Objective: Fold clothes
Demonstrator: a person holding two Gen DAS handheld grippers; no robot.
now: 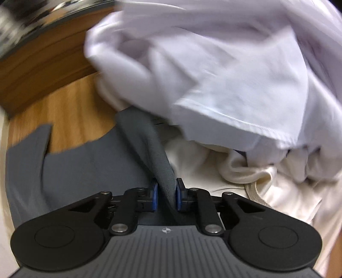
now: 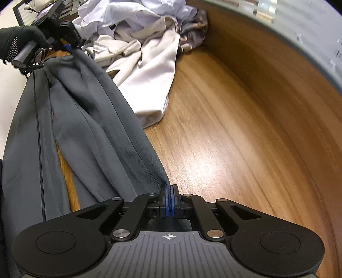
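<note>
In the left wrist view, a wooden table [image 1: 70, 111] fills the left side, with a blurred shiny metal edge [image 1: 32, 19] curving across the top left corner. A grey garment [image 1: 89, 166] lies flat on the wood at lower left, one flap of it jutting up toward the left edge. From that flat part a bunched ridge of the same grey cloth runs down into the left gripper [image 1: 166, 196], whose blue pads [image 1: 154, 196] are clamped on the fold from both sides. To the right of the ridge sits a cream-coloured cloth [image 1: 245, 175], rumpled, and above it a heap of white clothes [image 1: 213, 74] spreads over the upper right, one hemmed edge hanging over the cream cloth.

In the right wrist view, a gloved hand [image 2: 15, 42] at the far upper left holds the other gripper by its handle, and that gripper meets the far end of the grey garment [image 2: 85, 119]. The garment stretches from there down the left half of the picture in long folds, partly draped over the table's near edge, and narrows to a corner pinched in the right gripper [image 2: 169, 202], whose blue pads [image 2: 165, 202] are pressed together on the cloth. Beyond the garment, at top centre, lies the pile of white and pale clothes [image 2: 145, 49]. Bare wooden table [image 2: 245, 139] takes up the right half, bordered at upper right by a curved grey rim [image 2: 310, 53].
</note>
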